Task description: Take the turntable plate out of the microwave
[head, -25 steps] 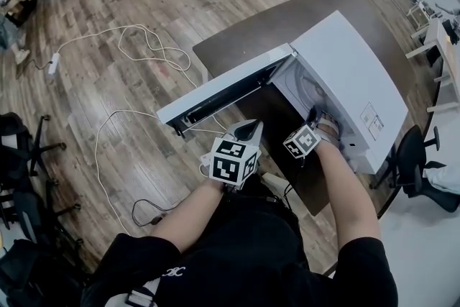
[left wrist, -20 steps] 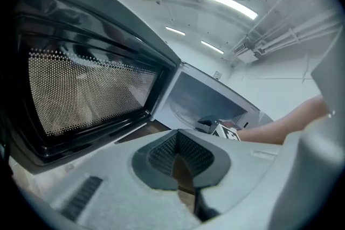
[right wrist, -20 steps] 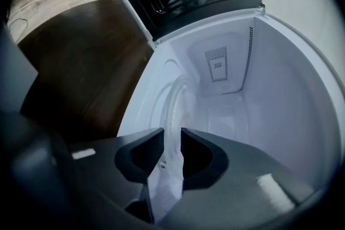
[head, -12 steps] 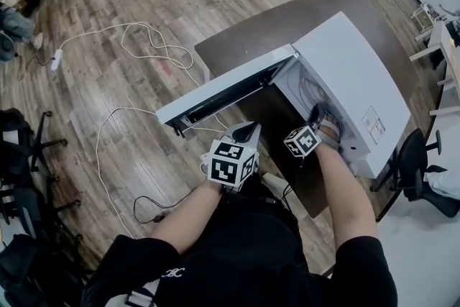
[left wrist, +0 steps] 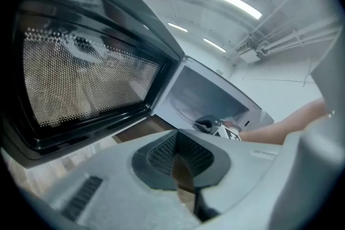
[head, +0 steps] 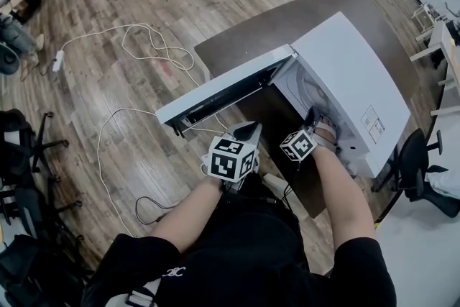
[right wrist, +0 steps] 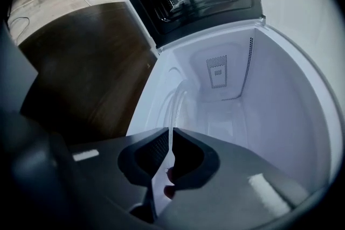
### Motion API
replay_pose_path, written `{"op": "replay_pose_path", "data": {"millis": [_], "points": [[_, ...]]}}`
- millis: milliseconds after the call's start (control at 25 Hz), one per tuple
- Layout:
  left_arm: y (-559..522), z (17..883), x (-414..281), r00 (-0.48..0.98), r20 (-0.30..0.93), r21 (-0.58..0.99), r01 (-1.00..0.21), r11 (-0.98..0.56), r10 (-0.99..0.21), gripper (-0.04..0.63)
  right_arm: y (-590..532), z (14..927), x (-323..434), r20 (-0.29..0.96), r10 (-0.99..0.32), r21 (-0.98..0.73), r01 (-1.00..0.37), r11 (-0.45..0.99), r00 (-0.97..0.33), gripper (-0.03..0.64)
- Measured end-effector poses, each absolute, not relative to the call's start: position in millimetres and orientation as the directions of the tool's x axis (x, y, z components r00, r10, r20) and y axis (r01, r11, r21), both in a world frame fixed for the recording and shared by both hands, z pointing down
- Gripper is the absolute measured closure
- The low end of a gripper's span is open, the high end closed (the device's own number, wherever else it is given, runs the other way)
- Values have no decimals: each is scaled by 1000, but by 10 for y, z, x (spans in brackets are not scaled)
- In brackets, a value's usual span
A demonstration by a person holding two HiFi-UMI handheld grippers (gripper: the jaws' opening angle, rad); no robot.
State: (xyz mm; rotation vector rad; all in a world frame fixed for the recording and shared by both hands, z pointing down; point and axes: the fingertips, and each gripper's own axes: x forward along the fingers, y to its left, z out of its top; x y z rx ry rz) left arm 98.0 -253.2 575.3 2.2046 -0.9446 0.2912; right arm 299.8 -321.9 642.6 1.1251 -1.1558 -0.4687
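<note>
Inside microwave (right wrist: 280,116) | right tool (right wrist: 171,136) just closing on plate (right wrist: 174,113) | head view hides grip

A black short-sleeved shirt (head: 251,255) is worn. The left gripper (left wrist: 175,159) is moulded in light grey, the right gripper (right wrist: 170,156) in dark grey; each is fitted with ribbed pads (left wrist: 161,151) and a black-and-white marker cube (head: 231,158).

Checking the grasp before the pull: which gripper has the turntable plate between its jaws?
The right gripper: its jaws have just been closing on the rim of the glass turntable plate inside the microwave. The left gripper is shut on nothing, outside.
</note>
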Motion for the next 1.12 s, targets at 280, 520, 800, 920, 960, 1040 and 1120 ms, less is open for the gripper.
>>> {"op": "replay_pose_path", "data": {"millis": [280,520,800,920,960,1040,1120], "points": [[-2602,5679,1298,860,293,784,-466,-409,-419,529,-3061,6395,2896,463,-800,886,-226,405,381,588],[-2739,5656,1585,902,208,866,-350,-358,-379,457,-2964,6290,2934,463,-798,883,-271,382,385,589],[-2857,5823,1823,925,135,952,-220,-212,-355,425,-2899,6156,2999,453,-802,884,-316,346,389,591],[-2960,5847,2004,933,106,967,-177,-184,-343,416,-2914,6117,2998,448,-808,884,-323,337,383,591],[-3002,5859,2080,935,98,972,-164,-171,-340,411,-2918,6114,3001,448,-809,884,-322,338,380,591],[-3102,5880,2228,938,82,981,-136,-141,-337,407,-2918,6118,3006,450,-810,884,-317,344,376,591],[-3207,5902,2359,940,76,986,-121,-118,-333,403,-2915,6123,3002,454,-808,882,-318,348,375,591]]}}
